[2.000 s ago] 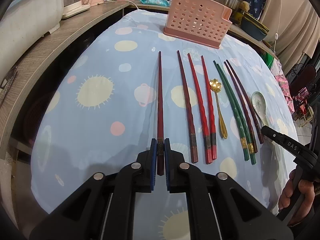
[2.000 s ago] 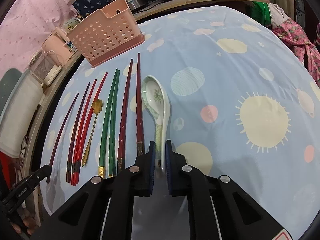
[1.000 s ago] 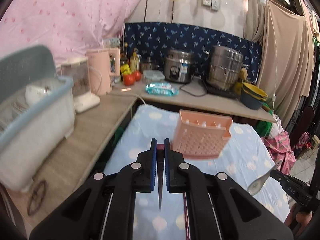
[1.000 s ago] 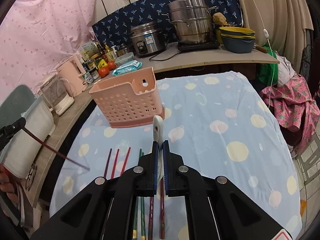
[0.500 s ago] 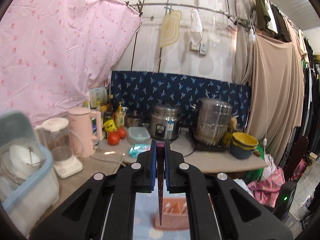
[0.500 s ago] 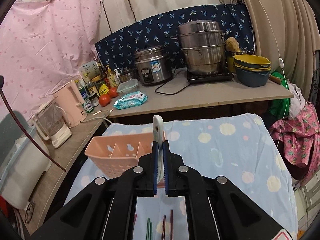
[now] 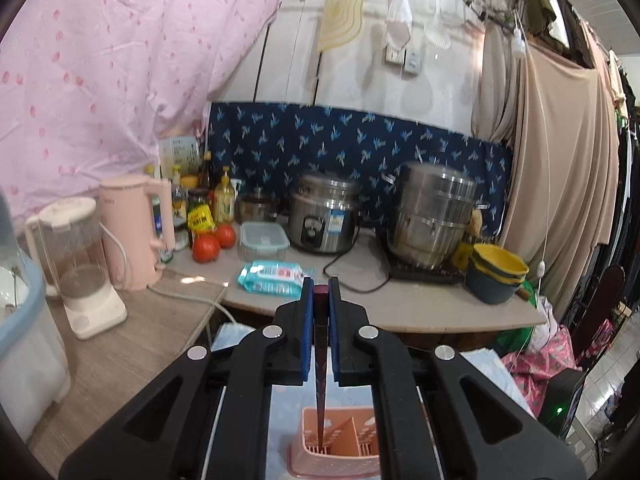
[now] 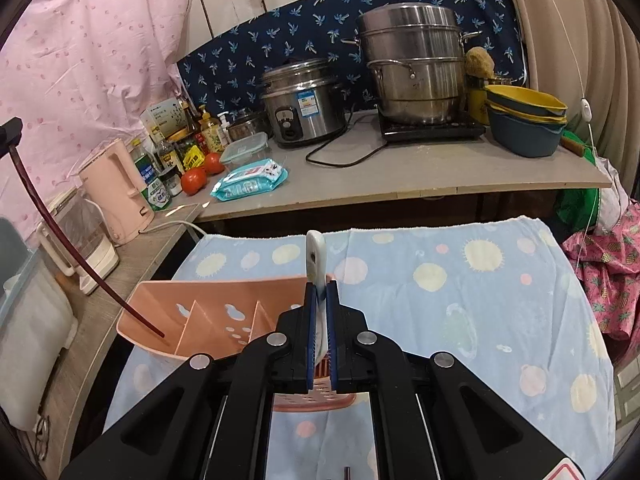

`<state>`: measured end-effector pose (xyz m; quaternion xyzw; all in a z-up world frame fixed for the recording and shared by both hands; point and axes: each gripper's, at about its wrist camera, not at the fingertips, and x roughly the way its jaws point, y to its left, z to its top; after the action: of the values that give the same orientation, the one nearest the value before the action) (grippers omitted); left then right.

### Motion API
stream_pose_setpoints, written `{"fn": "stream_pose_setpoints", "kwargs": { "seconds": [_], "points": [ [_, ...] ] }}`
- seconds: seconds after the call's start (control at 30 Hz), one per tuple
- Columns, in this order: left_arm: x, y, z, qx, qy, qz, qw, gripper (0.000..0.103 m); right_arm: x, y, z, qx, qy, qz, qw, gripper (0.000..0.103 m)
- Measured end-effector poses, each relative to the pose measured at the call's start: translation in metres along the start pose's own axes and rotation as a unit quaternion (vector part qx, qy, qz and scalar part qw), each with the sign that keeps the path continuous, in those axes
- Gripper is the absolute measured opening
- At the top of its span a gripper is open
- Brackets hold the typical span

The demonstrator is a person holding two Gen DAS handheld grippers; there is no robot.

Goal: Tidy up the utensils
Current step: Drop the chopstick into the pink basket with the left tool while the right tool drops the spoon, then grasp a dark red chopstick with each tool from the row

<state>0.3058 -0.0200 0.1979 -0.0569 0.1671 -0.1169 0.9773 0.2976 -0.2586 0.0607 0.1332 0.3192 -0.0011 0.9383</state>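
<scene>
Now I'm holding the left gripper (image 7: 319,292) clamped on the chopstick (image 7: 321,392), tip pointing down inside the caddy (image 8: 208,320); right gripper (image 8: 319,292) is pinching the spoon (image 8: 314,252) upright above it

**Dark red chopstick over pink holder**

Left black two-finger gripper with blue pads (image 7: 320,300) clamped on a dark red, tapering chopstick (image 7: 321,376), held upright with its tip inside the pink perforated plastic utensil holder (image 7: 352,446) below. Behind, on the pale countertop (image 7: 360,300): pink electric kettle (image 7: 134,228), two red tomatoes (image 7: 212,242), steel rice cooker (image 7: 324,218), stacked steel steamer pot (image 7: 434,218), teal wet-wipe pack (image 7: 272,276).
</scene>
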Motion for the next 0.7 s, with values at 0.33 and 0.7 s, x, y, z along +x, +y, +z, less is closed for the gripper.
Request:
{"fn": "stream_pose_setpoints", "kwargs": {
  "seconds": [0.33,0.7],
  "points": [
    [-0.01,0.023,-0.035,-0.024,0.023,0.029,0.999,0.044,-0.031,0.001,-0.024,-0.009,-0.019,-0.009,1.0,0.027],
    [-0.073,0.036,-0.132,-0.017,0.112,0.05,0.9923,0.044,-0.101,-0.01,-0.112,-0.015,0.022,-0.013,1.0,0.036]
  ]
}}
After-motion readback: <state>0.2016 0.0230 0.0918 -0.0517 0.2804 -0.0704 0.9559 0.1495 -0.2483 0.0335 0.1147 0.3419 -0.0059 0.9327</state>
